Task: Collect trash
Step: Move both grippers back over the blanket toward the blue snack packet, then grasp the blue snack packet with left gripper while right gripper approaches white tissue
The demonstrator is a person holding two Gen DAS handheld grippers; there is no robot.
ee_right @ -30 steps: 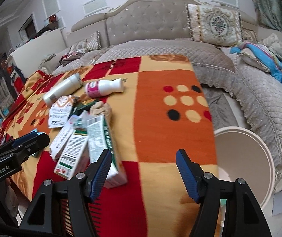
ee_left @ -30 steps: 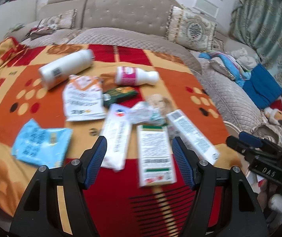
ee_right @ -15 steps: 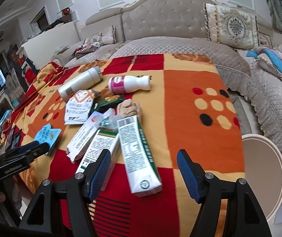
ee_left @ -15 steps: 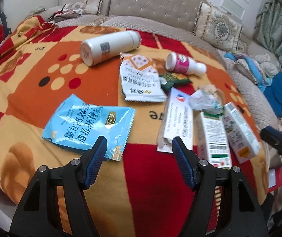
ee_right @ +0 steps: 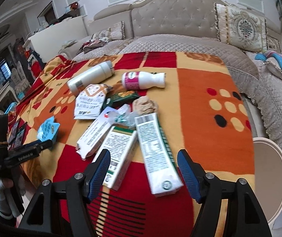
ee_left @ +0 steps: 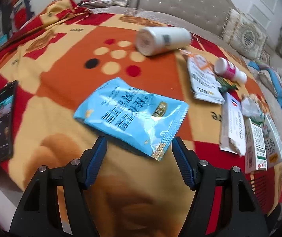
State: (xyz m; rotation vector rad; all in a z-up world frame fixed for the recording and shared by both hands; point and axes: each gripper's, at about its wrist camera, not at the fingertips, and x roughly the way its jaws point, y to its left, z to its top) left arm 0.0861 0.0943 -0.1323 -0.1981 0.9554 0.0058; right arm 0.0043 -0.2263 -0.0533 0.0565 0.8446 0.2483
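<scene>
Trash lies scattered on a red and orange blanket [ee_left: 62, 75]. My left gripper [ee_left: 139, 144] is open and empty, its fingers just short of the near edge of a light blue snack bag [ee_left: 133, 112]. My right gripper [ee_right: 142, 158] is open and empty, with two cartons lying between its fingers: a green and white box [ee_right: 119, 154] and a long white carton [ee_right: 156, 154]. Further back lie a white bottle [ee_right: 90, 78], a pink-labelled bottle [ee_right: 142, 80], a white pouch [ee_right: 90, 102], a green wrapper [ee_right: 121, 97] and a crumpled brown paper [ee_right: 144, 105].
Two phones [ee_left: 0, 118] lie on the blanket's left edge. A white round bin [ee_right: 271, 179] stands to the right of the blanket. A beige sofa [ee_right: 180, 23] with cushions runs behind. The left gripper's body [ee_right: 22, 154] shows at the left of the right wrist view.
My left gripper has swung left from the cartons to the blue bag. My right gripper has moved left from the bin side, and the two cartons now lie between its fingers.
</scene>
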